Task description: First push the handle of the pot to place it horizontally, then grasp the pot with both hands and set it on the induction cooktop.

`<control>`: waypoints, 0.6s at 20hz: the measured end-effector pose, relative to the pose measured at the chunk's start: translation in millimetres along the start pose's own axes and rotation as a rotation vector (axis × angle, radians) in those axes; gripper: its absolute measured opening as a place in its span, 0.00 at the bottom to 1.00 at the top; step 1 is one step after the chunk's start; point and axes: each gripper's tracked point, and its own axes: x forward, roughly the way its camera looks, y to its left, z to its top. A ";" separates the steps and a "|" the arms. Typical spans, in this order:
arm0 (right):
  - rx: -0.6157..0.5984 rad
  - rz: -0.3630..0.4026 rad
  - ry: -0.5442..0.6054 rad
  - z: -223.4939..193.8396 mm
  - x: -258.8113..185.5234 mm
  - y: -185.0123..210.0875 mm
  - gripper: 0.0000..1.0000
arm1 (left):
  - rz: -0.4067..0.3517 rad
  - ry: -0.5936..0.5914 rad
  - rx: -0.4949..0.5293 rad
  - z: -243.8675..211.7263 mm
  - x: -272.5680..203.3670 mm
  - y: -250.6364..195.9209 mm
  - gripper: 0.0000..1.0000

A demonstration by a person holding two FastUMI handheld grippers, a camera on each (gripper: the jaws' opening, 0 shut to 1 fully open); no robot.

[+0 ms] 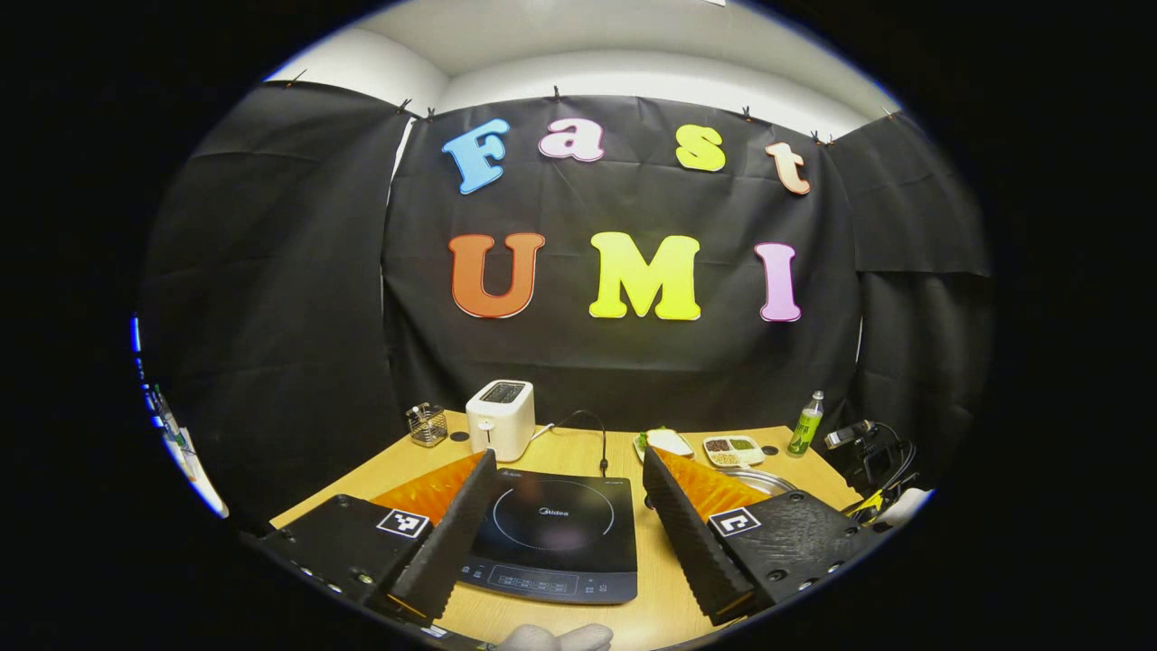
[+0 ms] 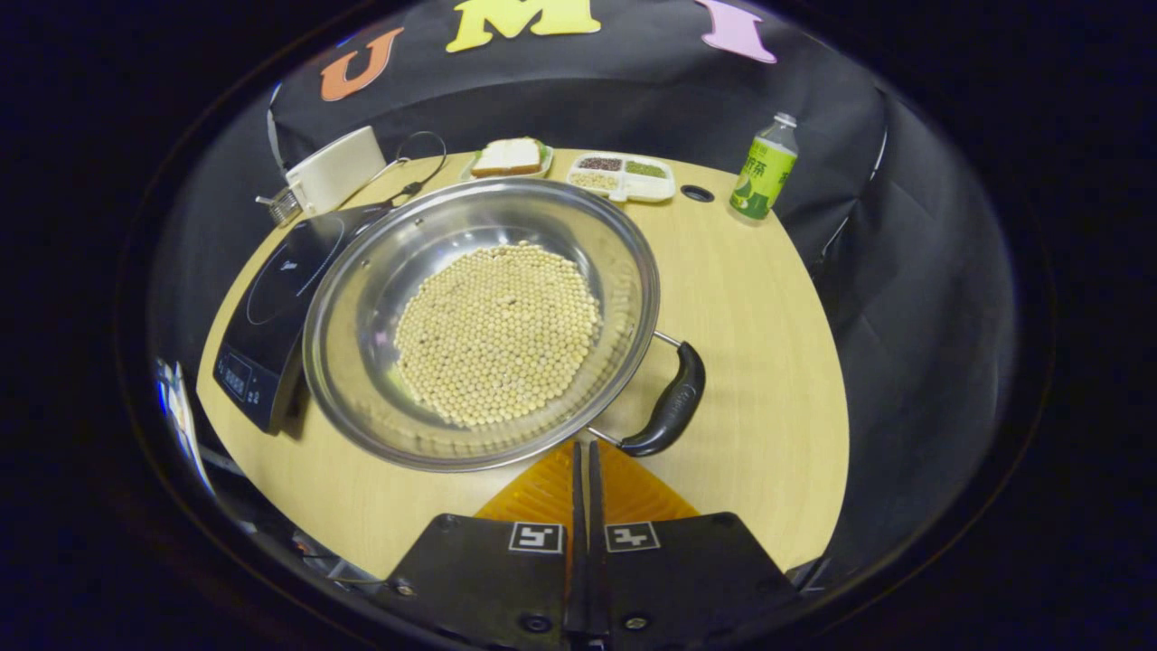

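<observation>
Step 1 pending: right gripper [image 2: 583,452] closed, empty, near pot [image 2: 479,316] handle [image 2: 673,402], 5 o'clock; sideways push needed. Left gripper [image 1: 569,506] spread wide over cooktop [image 1: 553,533].

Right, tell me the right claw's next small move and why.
Probably ease the right claw forward and to its right so its closed tips meet the black handle and nudge it sideways. The fingers are shut together just short of the steel pot full of beans, the handle sits at an angle, and the pot is beside the induction cooktop, not on it.
</observation>
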 end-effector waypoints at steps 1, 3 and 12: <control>0.000 -0.005 0.000 3.6 1.6 -4.8 0.04 | 0.002 0.002 0.001 -1.1 3.9 -2.0 0.96; -0.002 -0.014 0.002 9.8 5.9 -13.7 0.01 | 0.007 0.006 0.002 -3.4 9.6 -4.3 0.96; -0.055 -0.046 -0.005 34.8 23.1 -51.8 0.04 | 0.034 0.019 -0.002 -8.1 33.9 -21.9 0.96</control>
